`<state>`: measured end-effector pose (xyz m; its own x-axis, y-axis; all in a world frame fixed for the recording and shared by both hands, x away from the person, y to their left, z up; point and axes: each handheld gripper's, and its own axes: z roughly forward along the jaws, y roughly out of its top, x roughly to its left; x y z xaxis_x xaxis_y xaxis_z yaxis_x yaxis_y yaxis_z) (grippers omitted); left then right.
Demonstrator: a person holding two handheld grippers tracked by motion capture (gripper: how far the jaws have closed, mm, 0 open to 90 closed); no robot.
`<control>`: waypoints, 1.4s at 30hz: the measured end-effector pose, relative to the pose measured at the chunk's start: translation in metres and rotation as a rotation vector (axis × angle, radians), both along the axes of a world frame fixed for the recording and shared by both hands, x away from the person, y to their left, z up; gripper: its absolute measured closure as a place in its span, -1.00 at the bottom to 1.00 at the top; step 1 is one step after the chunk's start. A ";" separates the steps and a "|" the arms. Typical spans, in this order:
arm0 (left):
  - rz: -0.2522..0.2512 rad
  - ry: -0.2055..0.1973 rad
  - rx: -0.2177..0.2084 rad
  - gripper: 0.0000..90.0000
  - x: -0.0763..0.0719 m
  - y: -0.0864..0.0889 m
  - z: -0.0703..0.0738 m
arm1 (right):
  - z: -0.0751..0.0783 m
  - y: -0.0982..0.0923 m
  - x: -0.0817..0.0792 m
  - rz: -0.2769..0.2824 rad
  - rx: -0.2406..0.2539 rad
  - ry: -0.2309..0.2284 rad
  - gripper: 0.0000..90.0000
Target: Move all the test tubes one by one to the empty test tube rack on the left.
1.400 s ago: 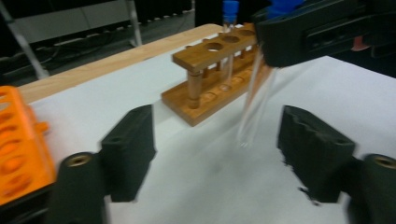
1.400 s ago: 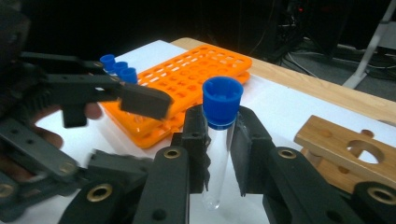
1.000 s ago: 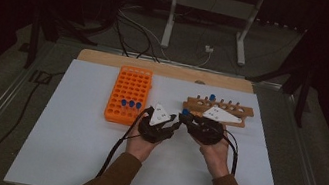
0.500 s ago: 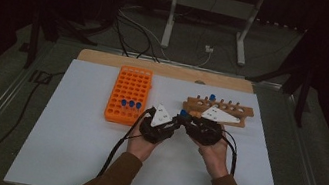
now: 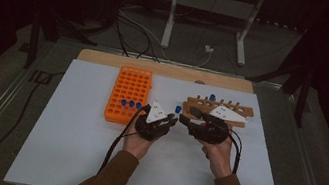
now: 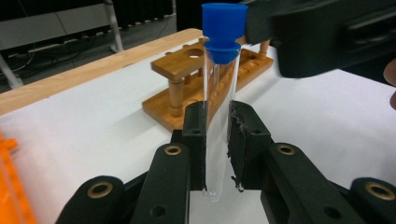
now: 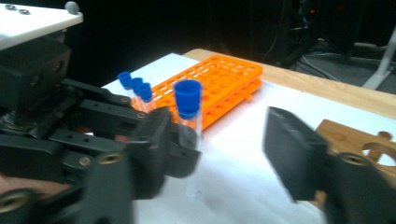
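Observation:
A clear test tube with a blue cap [image 6: 218, 107] stands upright between the pads of my left gripper [image 6: 217, 135], which is shut on its lower half. In the high view the tube [image 5: 178, 109] sits between the two hands above the white mat. My right gripper [image 7: 224, 149] faces it; its jaws have just been opening and now stand apart, the tube [image 7: 188, 107] close to one jaw and untouched. One right jaw looms beside the cap in the left gripper view.
An orange rack [image 5: 127, 94] with three blue-capped tubes [image 5: 130, 103] at its near edge lies left of the hands. A wooden rack [image 5: 217, 110] holding one capped tube [image 5: 212, 97] lies to the right. White mat [image 5: 65, 157] surrounds both hands.
Both hands have stayed in place. The right gripper's jaws have spread away from the tube, which stays in the left gripper.

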<state>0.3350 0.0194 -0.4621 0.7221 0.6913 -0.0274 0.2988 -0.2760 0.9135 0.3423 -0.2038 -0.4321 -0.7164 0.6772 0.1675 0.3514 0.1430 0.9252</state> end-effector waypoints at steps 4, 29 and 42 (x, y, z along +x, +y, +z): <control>0.014 0.001 -0.008 0.75 -0.001 0.009 0.002 | 0.002 -0.002 0.000 -0.031 -0.022 -0.011 -0.65; 0.089 -0.019 -0.095 0.74 -0.015 0.085 0.019 | -0.002 -0.041 -0.001 -0.129 -0.058 -0.029 -1.00; 0.152 -0.034 -0.090 0.74 -0.028 0.123 0.021 | 0.002 -0.054 -0.003 -0.160 -0.029 -0.041 -1.00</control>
